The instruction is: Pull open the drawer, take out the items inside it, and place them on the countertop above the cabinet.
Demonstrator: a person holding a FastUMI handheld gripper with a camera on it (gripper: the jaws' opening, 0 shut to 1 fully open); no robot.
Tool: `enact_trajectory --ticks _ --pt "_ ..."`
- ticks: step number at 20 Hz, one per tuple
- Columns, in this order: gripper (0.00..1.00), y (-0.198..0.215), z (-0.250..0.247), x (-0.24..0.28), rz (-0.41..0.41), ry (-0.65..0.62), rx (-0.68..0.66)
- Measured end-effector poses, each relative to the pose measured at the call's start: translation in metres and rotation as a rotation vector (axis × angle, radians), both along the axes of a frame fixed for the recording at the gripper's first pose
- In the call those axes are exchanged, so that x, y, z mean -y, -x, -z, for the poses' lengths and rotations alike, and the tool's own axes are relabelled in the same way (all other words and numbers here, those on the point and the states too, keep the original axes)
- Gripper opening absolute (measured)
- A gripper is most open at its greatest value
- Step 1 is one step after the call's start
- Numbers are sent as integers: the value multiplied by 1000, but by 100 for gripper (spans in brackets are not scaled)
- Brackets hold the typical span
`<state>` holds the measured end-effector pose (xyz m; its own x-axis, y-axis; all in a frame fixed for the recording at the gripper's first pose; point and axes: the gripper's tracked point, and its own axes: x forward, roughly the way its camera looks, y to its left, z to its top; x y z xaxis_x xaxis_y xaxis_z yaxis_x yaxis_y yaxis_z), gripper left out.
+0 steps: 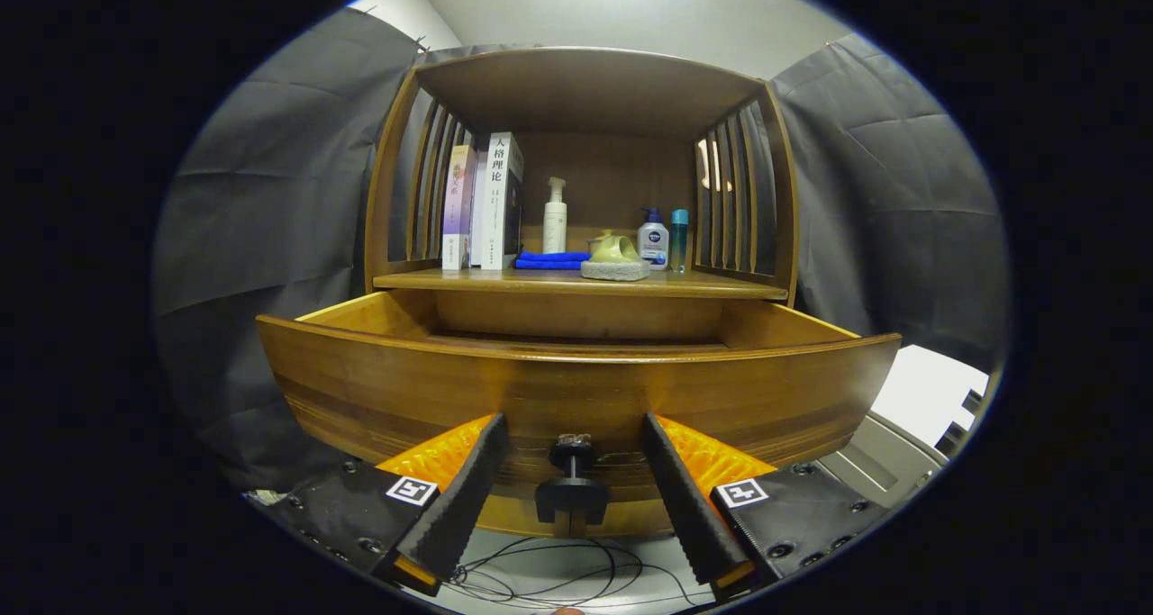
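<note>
Between my two fingers [573, 480] sits the drawer's black knob [572, 484], and I hold them spread apart, one on each side of it, touching neither side that I can see. Just ahead, the drawer [576, 390] stands pulled out from the cabinet [581, 174]; from my low angle its inside is hidden behind the front panel. Beyond it, on the countertop [450, 280], stand upright books [486, 201], a white pump bottle [555, 217], a folded blue cloth [551, 259], a yellow-green object on a grey slab [614, 262], and two more small bottles [665, 239]. Below my fingers, thin cables [558, 579] lie on the floor.
</note>
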<state>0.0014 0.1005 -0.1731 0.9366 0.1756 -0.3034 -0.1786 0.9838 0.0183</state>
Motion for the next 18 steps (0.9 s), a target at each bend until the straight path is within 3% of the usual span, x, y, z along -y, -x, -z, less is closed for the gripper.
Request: enact_trajectory --ticks 18 --pt "97 -53 -1 -2 -29 18 13"
